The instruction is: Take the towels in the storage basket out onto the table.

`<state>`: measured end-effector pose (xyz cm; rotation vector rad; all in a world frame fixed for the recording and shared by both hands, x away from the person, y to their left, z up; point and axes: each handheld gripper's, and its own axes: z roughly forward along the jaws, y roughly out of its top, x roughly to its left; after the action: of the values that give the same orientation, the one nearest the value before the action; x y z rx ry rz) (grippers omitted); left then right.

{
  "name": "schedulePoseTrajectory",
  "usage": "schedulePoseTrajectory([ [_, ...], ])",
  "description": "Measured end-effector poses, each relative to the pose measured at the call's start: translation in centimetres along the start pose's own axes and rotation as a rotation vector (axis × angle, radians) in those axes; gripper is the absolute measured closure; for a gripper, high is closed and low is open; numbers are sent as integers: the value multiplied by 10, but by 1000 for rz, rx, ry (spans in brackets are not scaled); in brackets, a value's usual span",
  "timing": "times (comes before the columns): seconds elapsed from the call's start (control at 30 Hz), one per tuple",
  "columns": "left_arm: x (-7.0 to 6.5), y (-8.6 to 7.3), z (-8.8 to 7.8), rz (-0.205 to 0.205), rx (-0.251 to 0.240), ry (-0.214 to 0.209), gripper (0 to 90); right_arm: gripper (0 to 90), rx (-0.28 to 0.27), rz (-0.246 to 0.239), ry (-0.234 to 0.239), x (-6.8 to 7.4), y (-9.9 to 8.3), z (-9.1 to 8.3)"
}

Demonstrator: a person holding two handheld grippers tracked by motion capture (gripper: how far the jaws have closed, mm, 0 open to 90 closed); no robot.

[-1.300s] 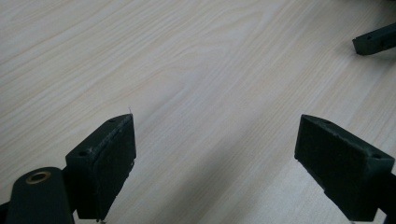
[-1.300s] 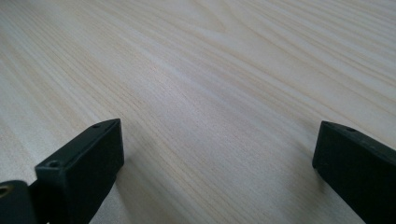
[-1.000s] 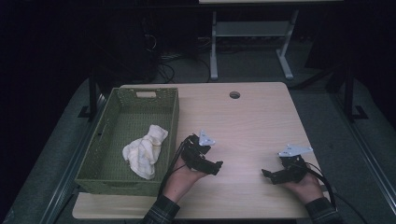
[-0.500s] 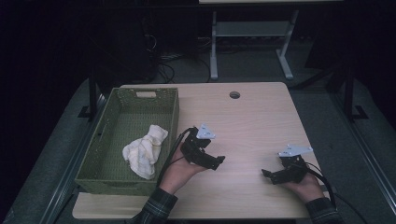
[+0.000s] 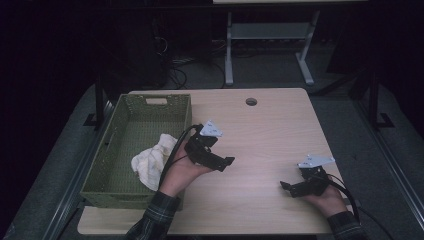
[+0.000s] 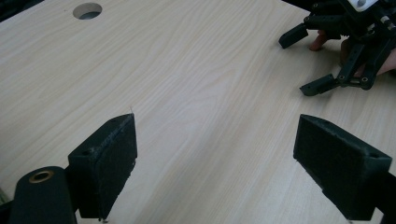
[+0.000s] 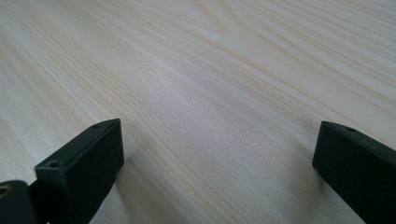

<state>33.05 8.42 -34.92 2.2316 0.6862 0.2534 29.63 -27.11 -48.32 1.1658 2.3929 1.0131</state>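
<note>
One cream cloth (image 5: 152, 161) lying crumpled in green basket (image 5: 107, 150), near corner, just beside left tongs (image 5: 220, 162). Looking soft, light, floppy — probably pinching top fold working best. Both tongs gaping wide, gripping nothing; right tongs (image 5: 287, 187) hovering well apart over bare worktop (image 5: 270, 130).

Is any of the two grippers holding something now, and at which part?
Nothing is held. The left gripper and the right gripper are both open over the bare light wooden table.
</note>
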Motion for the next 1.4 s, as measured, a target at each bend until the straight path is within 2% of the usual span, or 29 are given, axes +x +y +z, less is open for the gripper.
schedulePoseTrajectory([
  [0.17, 4, -3, -6, 2, -5, 6, 131, 16, -4, 12, -11, 0, 0, 0],
  [0.37, 13, -10, -14, -20, -10, 19, 132, 16, -2, 15, -15, 0, 0, 0],
  [0.53, 18, -12, -22, -19, -18, 29, 134, 16, -1, 0, -6, -1, 0, 0],
  [0.97, 30, -18, -38, -31, -23, 56, 136, 16, -1, 0, -5, -1, 0, 0],
  [1.4, 43, -28, -56, -68, -24, 94, 139, 16, -1, 0, -5, -1, 0, 0],
])
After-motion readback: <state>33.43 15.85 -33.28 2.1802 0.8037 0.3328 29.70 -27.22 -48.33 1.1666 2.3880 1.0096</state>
